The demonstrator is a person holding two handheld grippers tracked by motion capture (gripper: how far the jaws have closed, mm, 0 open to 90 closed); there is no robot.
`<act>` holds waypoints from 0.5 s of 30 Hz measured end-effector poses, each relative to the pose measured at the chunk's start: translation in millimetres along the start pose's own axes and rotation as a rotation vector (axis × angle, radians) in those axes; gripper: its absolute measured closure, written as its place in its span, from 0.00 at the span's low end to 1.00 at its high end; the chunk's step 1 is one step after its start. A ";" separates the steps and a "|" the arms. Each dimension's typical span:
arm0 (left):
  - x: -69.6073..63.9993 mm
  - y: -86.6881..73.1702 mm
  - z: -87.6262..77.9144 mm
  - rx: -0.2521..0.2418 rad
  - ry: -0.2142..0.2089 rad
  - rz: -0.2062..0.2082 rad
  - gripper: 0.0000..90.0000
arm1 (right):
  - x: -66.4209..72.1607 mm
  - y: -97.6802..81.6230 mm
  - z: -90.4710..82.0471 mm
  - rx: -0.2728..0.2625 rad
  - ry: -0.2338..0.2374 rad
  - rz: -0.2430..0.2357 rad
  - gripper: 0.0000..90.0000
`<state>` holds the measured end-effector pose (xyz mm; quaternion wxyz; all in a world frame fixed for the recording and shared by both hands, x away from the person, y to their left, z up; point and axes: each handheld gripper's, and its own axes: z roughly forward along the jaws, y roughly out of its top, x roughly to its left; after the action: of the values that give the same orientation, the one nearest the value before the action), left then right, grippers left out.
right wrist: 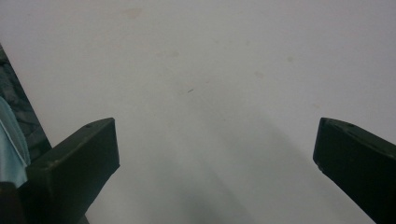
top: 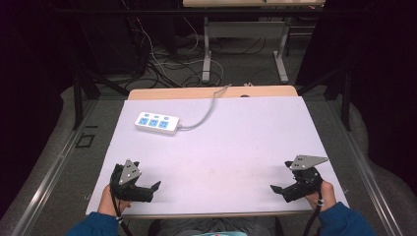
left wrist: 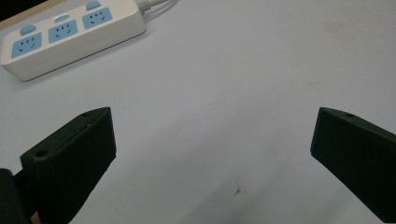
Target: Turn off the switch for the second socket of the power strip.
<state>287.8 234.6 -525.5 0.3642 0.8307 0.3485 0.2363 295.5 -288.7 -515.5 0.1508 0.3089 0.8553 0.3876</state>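
Left gripper: the left gripper [top: 156, 189] sits low at the near left corner of the table, held in the person's left hand [top: 109, 200]; its two black jaws stand wide apart with only bare table surface between them, so it is released and grasps nothing.
Right gripper: the right gripper [top: 274, 189] sits at the near right corner, held in the right hand [top: 322, 194]; in its own view the jaws are spread just as wide over plain table, released, with nothing gripped.
Power strip: the white power strip [top: 157, 123] with three blue sockets lies flat on the table, well ahead of the left gripper and slightly toward the middle; in the left gripper view it shows at the upper left [left wrist: 70, 37], well apart from the jaw tips and touching neither. From the right gripper it lies far off, ahead and across the table toward the left gripper's side.
Cord: a grey cord [top: 206, 114] leaves the end of the power strip that points away from the left gripper, then curves up to the far edge of the table.
Table: the table [top: 236, 147] has a pale cover; both grippers point inward toward each other across its near part, well apart.
Sleeves: blue sleeves [top: 344, 221] enter from the near edge behind each gripper.
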 end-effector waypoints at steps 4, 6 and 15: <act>-0.5 -0.2 -0.2 0.002 -0.001 -0.003 0.00 | 1.3 0.4 -0.3 0.012 0.007 -0.005 0.00; -0.1 0.0 -0.4 0.000 0.003 0.000 0.00 | 1.7 0.3 0.3 0.006 0.002 -0.004 0.00; 1.6 0.9 0.0 -0.001 0.018 -0.010 0.00 | 0.6 0.6 1.5 0.012 0.000 -0.020 0.00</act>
<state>289.2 235.4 -524.6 0.3626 0.8265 0.3561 0.2421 296.1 -287.1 -516.0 0.1530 0.3013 0.8607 0.3807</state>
